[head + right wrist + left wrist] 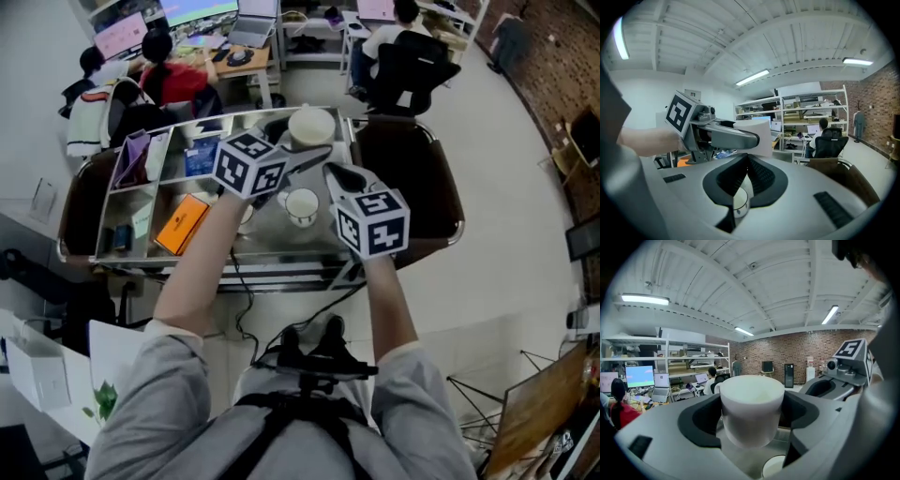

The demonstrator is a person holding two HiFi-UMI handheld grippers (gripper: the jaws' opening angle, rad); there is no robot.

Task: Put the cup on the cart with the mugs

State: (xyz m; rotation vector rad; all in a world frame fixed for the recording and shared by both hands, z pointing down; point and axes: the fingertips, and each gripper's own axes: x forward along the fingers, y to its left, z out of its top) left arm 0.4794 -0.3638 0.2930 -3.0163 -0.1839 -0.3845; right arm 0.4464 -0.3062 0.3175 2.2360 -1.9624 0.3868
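My left gripper (pixel 315 142) is shut on a plain white cup (pixel 311 126) and holds it upright above the far part of the metal cart top (pixel 272 246). In the left gripper view the cup (pixel 751 408) fills the space between the jaws, both pads against its sides. A white mug (pixel 302 206) stands on the cart below; its rim (pixel 774 468) shows under the cup. My right gripper (pixel 331 172) hovers just right of the mug, jaws shut on nothing (pixel 744 174). The right gripper view shows the left gripper with the cup (pixel 758 137) ahead.
The cart's left compartments hold an orange box (pixel 182 224), a blue packet (pixel 201 156) and a purple item (pixel 131 159). A dark brown tray (pixel 417 183) adjoins the cart on the right. People sit at desks (pixel 169 70) beyond the cart.
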